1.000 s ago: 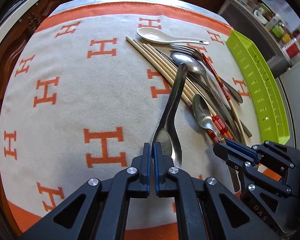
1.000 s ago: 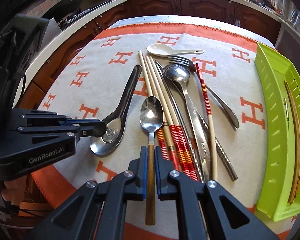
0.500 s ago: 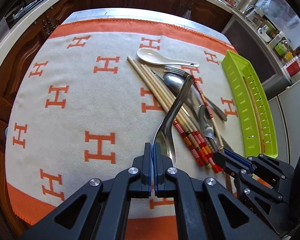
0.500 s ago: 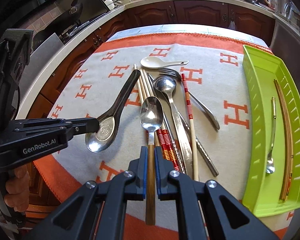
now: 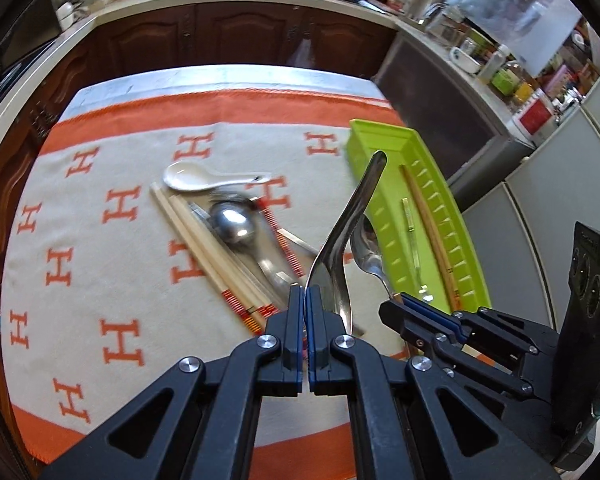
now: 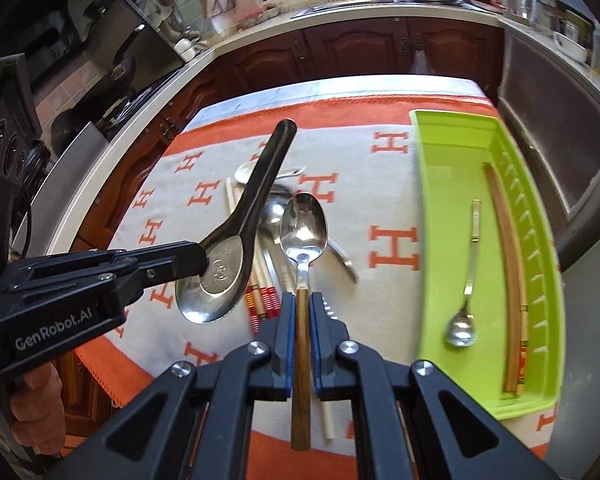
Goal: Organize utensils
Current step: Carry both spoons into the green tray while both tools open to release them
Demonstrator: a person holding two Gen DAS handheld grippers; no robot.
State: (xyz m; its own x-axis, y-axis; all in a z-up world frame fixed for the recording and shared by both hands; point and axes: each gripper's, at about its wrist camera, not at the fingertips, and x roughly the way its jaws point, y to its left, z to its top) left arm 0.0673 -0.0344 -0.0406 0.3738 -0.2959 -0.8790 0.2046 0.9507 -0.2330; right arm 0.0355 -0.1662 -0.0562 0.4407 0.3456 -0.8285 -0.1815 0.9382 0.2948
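Steel, stiff and polished, makes up the soup spoon (image 5: 342, 240) that the left gripper (image 5: 305, 300) pinches by the thin rim of its bowl, fingers pressed nearly together on it, with the curved handle reaching up and out toward the green tray (image 5: 384, 184). That edge hold looks poor to me: smooth metal, the whole handle levering beyond the pads, so the spoon could swivel or slide out if it is swung fast. In this view the right gripper (image 5: 396, 312) shows low on the right, and chopsticks (image 5: 204, 240), a white spoon (image 5: 204, 176) and more cutlery lie on the cloth (image 5: 100, 240) below. From the right wrist, the right gripper (image 6: 303, 312) clamps the wooden handle of a teaspoon (image 6: 303, 232), fingers closed on the wood partway along, the bowl pointing forward and the handle's end sticking back past the pads. Wood gives more friction than steel, and this grip looks the surer of the two. Both spoons hang clear above the cloth, just left of the tray (image 6: 440, 200), where a small spoon (image 6: 466, 292) and a chopstick pair (image 6: 508, 264) already lie lengthwise. Light pieces all, so they should be laid down lengthwise, not dropped.
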